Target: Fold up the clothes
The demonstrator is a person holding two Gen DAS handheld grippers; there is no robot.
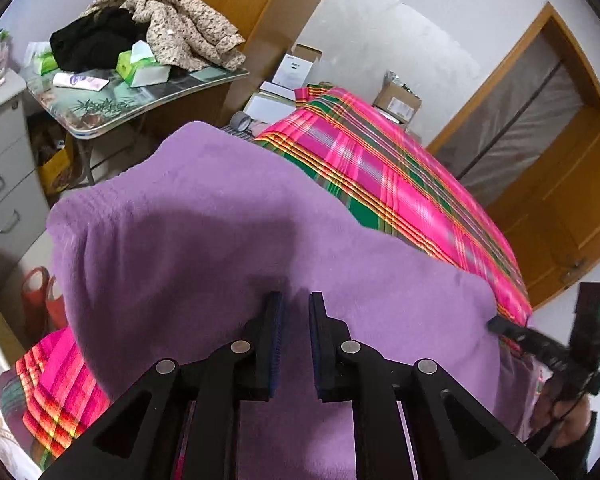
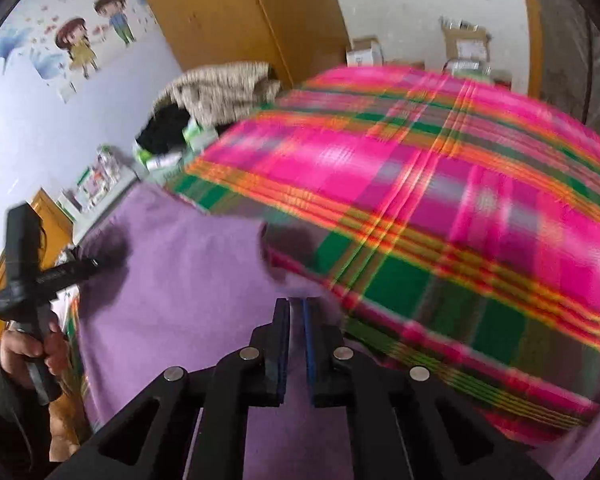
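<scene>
So the purple fleece (image 1: 220, 220) was lying spread on the plaid sheet (image 1: 380, 168), running from the middle of the bed toward the near edge, with 1 end humped up at the left

Left gripper (image 1: 296, 308) sat right over it with its jaws a little apart, and nothing looked pinched, just fleece showing through the gap. Right gripper (image 2: 296, 312) was at the fleece's edge where it meets the plaid. There was only a thin slit between its pads, and honestly I couldn't tell if a bit of fabric was caught in there or not

What I reckoned could go wrong:
- the 2 grippers weren't at matching spots, so a fold from there could come out crooked
- the right one was close to the sheet, so closing there might have grabbed plaid along with the fleece and dragged the bedding up
- fleece is thick and slippy, so a shallow bite could let go halfway through a lift
- the humped end was near the side of the bed, and a tug could pull it off
- the right view was smeared, so it was hard to judge that edge

Writing: the white box (image 1: 296, 66) had a dark mark and the cardboard box (image 1: 398, 102) a label, both too small to read. Same for the tube (image 1: 80, 80) and the cartoon wall sticker (image 2: 80, 40)
</scene>
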